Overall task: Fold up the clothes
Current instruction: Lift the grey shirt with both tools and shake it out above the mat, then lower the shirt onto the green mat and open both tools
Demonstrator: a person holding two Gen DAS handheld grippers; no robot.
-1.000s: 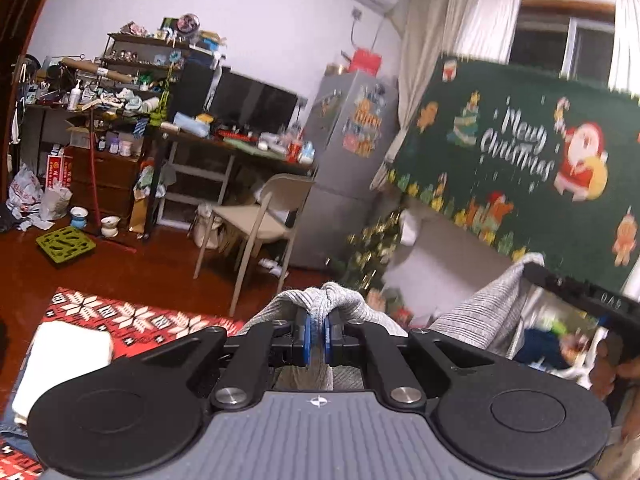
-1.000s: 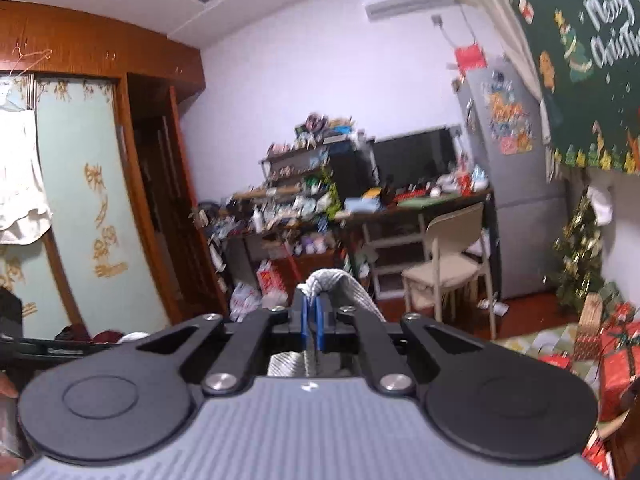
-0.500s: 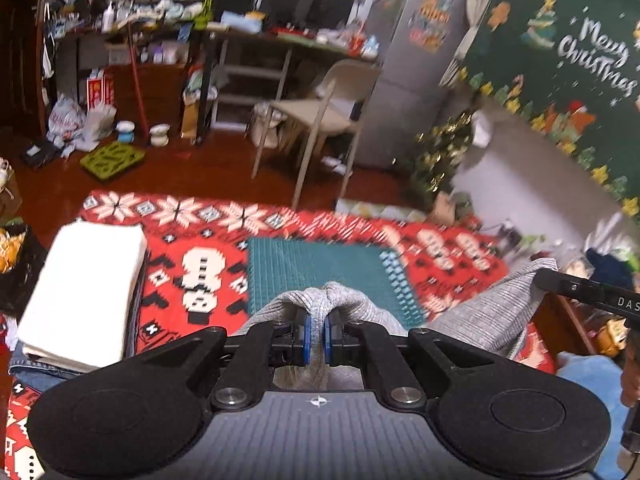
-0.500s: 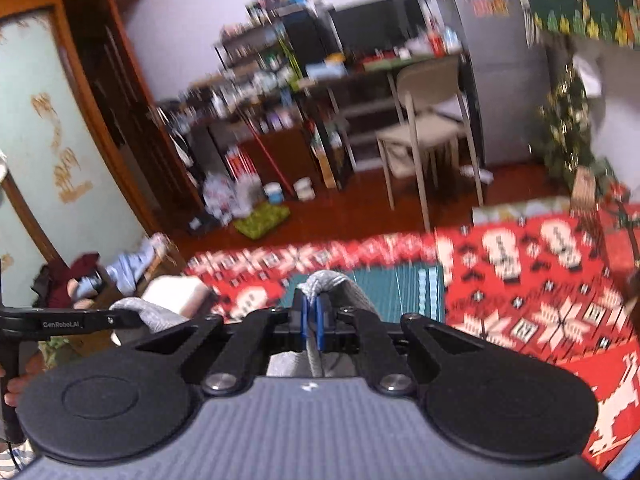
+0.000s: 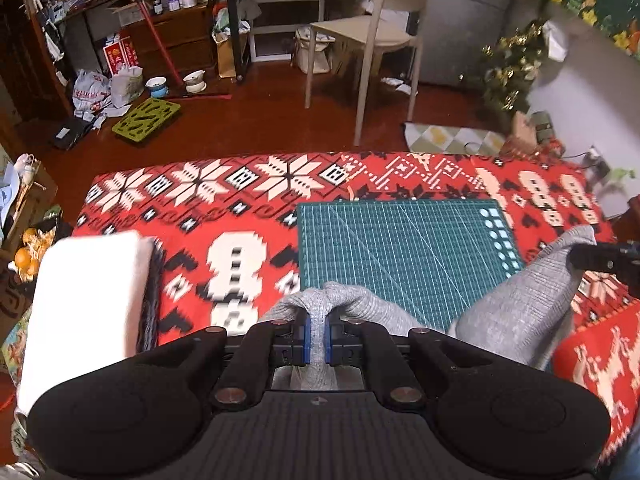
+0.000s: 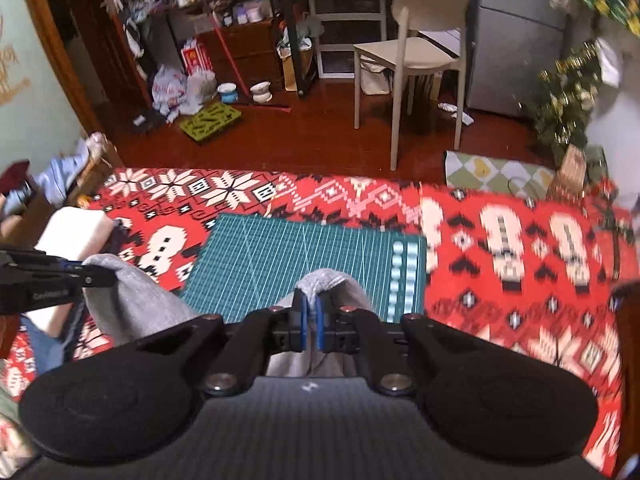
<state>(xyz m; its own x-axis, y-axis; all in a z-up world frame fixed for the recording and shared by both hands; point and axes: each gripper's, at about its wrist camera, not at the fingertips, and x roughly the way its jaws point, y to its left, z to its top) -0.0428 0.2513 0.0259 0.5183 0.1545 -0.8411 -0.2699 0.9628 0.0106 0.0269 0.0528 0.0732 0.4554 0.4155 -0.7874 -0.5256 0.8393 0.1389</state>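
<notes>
Left wrist view: left gripper [image 5: 316, 338] clamped on grey garment [image 5: 516, 320], bottom centre, above green mat [image 5: 400, 240]. Right wrist view: right gripper [image 6: 310, 330] likewise pinching cloth. Risk: thin pinch slipping, garment landing bunched.

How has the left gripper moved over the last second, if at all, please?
Yes: the left gripper has tipped downward, judging by the beige chair rising in view; it is shut on the grey garment.

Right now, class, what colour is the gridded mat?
Teal green mat with pale lines; clearest in the left wrist view.
</notes>
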